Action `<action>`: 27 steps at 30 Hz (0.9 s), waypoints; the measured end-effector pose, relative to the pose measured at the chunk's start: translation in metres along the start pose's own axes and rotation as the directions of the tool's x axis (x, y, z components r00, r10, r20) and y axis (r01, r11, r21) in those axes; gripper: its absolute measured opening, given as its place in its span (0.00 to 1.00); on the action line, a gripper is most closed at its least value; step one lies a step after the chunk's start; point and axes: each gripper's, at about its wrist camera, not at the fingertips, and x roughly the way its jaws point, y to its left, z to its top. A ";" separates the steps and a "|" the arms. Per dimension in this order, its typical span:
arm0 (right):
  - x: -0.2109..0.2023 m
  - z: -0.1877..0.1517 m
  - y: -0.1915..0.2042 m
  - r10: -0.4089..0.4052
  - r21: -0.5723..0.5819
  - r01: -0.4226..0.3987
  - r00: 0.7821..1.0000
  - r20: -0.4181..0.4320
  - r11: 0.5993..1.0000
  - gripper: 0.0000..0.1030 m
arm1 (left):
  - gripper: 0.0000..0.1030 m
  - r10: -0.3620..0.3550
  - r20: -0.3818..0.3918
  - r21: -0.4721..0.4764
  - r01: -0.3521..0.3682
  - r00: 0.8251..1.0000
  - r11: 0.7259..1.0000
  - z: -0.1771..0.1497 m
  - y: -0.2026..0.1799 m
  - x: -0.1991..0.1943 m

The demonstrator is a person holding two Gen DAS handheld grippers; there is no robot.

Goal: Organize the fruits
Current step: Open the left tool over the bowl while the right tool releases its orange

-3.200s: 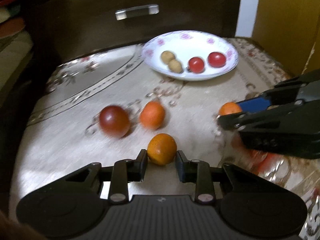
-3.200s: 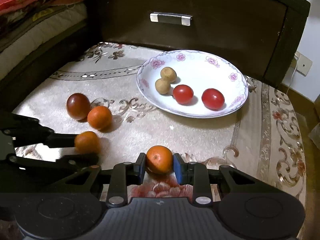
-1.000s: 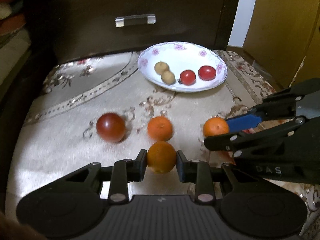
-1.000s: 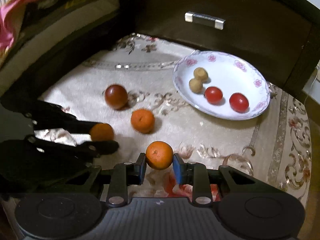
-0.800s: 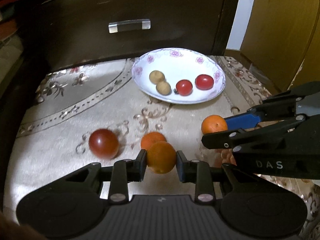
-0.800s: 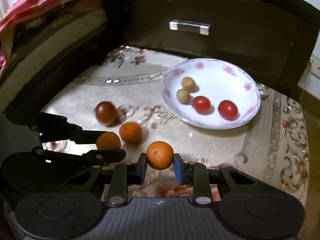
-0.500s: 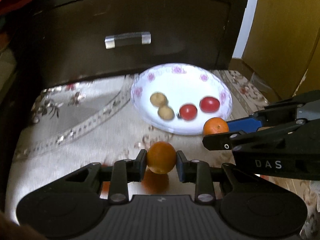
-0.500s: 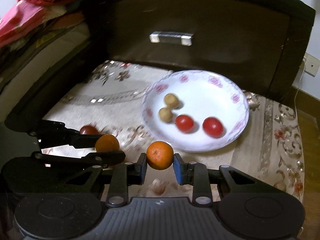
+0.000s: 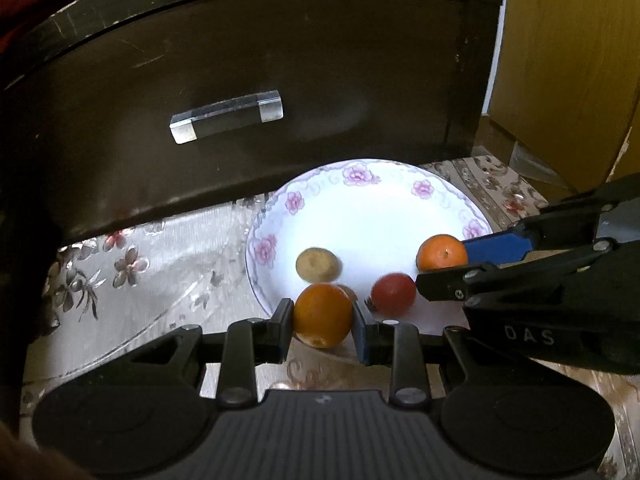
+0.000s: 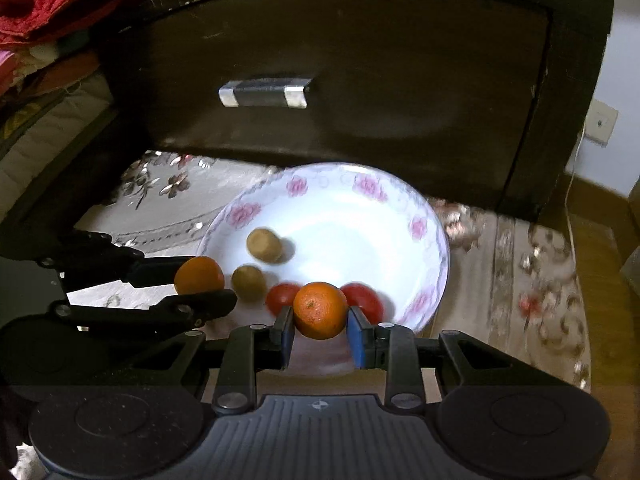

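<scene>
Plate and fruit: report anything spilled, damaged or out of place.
Nothing stands out. The flowered plate sits flat and whole, holding two brown fruits and two red ones. The left tongs and right tongs each grip an orange near the plate's front edge. No spill or damage shows.

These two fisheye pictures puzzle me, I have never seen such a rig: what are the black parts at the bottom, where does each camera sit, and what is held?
No robot here: a person holds a two-finger gripper in each hand, each with a camera looking along its fingers. The black parts are the grippers themselves. In the left wrist view, the left gripper clamps an orange; the right gripper enters from the right. In the right wrist view, the right gripper has a second orange between its opening jaws. Both hover at a flowered white plate holding two red tomatoes and two small brownish fruits, on a patterned cloth before a dark drawer front.
</scene>
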 end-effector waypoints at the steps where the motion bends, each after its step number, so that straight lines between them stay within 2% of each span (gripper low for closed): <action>1: 0.001 0.002 0.000 -0.003 -0.007 0.003 1.000 0.007 1.000 0.27 | 0.35 0.001 -0.002 -0.001 -0.001 1.000 1.000 0.002 0.000 0.003; 10: 0.008 0.015 -0.013 -0.024 0.026 0.023 0.999 0.040 0.999 0.29 | 0.36 0.009 -0.001 0.012 -0.009 1.000 1.000 0.014 -0.003 0.013; 14: 0.008 0.017 -0.015 -0.012 0.043 0.010 0.999 0.042 0.999 0.35 | 0.36 0.003 -0.001 0.016 -0.003 1.000 1.000 0.014 -0.005 0.013; 16: 0.007 0.017 -0.013 -0.010 0.037 0.008 0.999 0.050 0.999 0.35 | 0.36 0.001 0.001 0.016 -0.001 1.000 1.000 0.015 -0.005 0.012; 27: -0.009 0.020 -0.021 -0.042 0.093 0.032 0.994 0.100 0.995 0.36 | 0.37 0.020 0.044 -0.027 -0.019 0.999 0.999 0.016 0.014 -0.013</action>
